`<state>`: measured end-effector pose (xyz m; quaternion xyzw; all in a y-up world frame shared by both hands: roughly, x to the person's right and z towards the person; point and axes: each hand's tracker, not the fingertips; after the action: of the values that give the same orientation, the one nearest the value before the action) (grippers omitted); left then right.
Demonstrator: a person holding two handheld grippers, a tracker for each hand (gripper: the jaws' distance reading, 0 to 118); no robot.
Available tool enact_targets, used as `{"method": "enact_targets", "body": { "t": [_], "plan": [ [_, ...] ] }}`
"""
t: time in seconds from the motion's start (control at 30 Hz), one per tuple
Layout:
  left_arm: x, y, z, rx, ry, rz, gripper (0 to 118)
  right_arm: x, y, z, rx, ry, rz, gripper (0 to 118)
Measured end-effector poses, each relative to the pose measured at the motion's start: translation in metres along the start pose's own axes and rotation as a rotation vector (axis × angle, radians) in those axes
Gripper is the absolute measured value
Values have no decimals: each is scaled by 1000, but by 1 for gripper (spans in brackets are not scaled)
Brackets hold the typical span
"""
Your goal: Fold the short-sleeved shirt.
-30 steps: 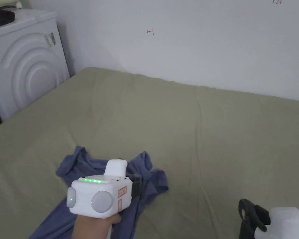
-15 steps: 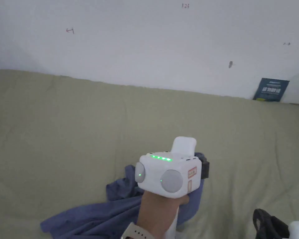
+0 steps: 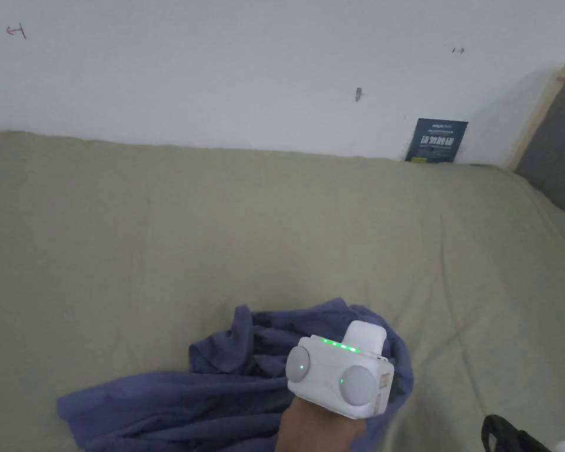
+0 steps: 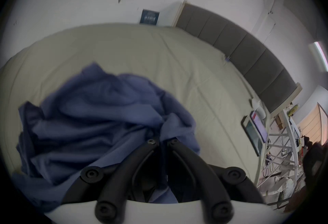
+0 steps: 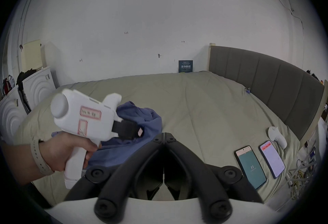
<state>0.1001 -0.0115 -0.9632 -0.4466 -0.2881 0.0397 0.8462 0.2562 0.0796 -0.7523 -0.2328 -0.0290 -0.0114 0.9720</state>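
Right gripper (image 5: 164,136): nearest to me, at the near edge of the bed (image 3: 275,223); I see its jaws pressed tip to tip with nothing between them, held above bare sheet just to the right of the shirt (image 5: 142,121).
Left gripper (image 4: 160,141): just beyond, over the shirt's right end; I see its jaws drawn close together with a fold of the blue cloth pinched between the tips.
Left hand (image 5: 65,151): wrapped round the white handle of that gripper, a pale band on the wrist.
Short-sleeved shirt: blue, crumpled in a loose heap on the near part of the bed, left of its middle, one end bunched up at the left gripper and the rest trailing away to the left along the sheet; not yet folded.
Two phones (image 5: 251,165): flat on the bed, side by side, well to the right of the shirt, near the headboard.
White controller (image 5: 276,137): on the bed just beyond the phones.
Headboard (image 5: 266,82): grey, padded, along the right end of the bed.
Dark card (image 3: 437,140): propped against the wall at the bed's far edge, near the headboard corner.
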Motion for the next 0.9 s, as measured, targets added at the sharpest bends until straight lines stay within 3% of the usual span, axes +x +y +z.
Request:
{"method": "enact_targets", "body": {
  "t": [0.1, 0.13, 0.17, 0.2, 0.23, 0.3, 0.47, 0.5, 0.53, 0.57, 0.6, 0.63, 0.7, 0.77, 0.9],
  "plan": [
    [0, -3, 6, 34, -75, -9, 11, -1, 1, 1, 4, 3, -6, 0],
    [4, -4, 16, 59, -92, -34, 39, -3, 1, 4, 5, 4, -6, 0],
    [8, -7, 33, 79, -78, -72, 77, -4, 3, 7, 7, 9, -6, 0],
    [11, -14, 51, 108, -81, -95, 107, -6, 4, 11, 15, 16, -5, 0],
    [13, -25, 75, 159, -109, -92, 118, -9, 4, 16, 26, 20, -3, 0],
    [12, -48, 120, 248, -150, -94, 118, -15, 6, 26, 36, 37, 1, 0],
    [-4, -135, 231, 313, -12, -86, 118, -37, 3, 60, 72, 82, 11, 0],
    [-11, -151, 249, 307, 31, -62, 117, -41, 2, 66, 78, 88, 14, 0],
    [-18, -168, 266, 295, 62, -49, 107, -45, 0, 73, 81, 99, 16, 0],
    [-24, -182, 280, 286, 80, -38, 73, -49, -1, 78, 86, 110, 16, 0],
    [-32, -192, 293, 274, 102, -16, 16, -53, -3, 84, 89, 116, 16, 0],
    [-39, -202, 302, 241, 139, -1, 1, -57, -5, 88, 90, 123, 17, 0],
    [-54, -221, 318, 237, 224, 47, 1, -63, -7, 96, 94, 140, 16, 0],
    [-73, -225, 330, 201, 217, 132, 1, -69, -9, 101, 97, 157, 20, 0],
    [-124, -207, 339, 167, 346, 227, 1, -77, -13, 106, 95, 187, 32, 0]
  ]
}}
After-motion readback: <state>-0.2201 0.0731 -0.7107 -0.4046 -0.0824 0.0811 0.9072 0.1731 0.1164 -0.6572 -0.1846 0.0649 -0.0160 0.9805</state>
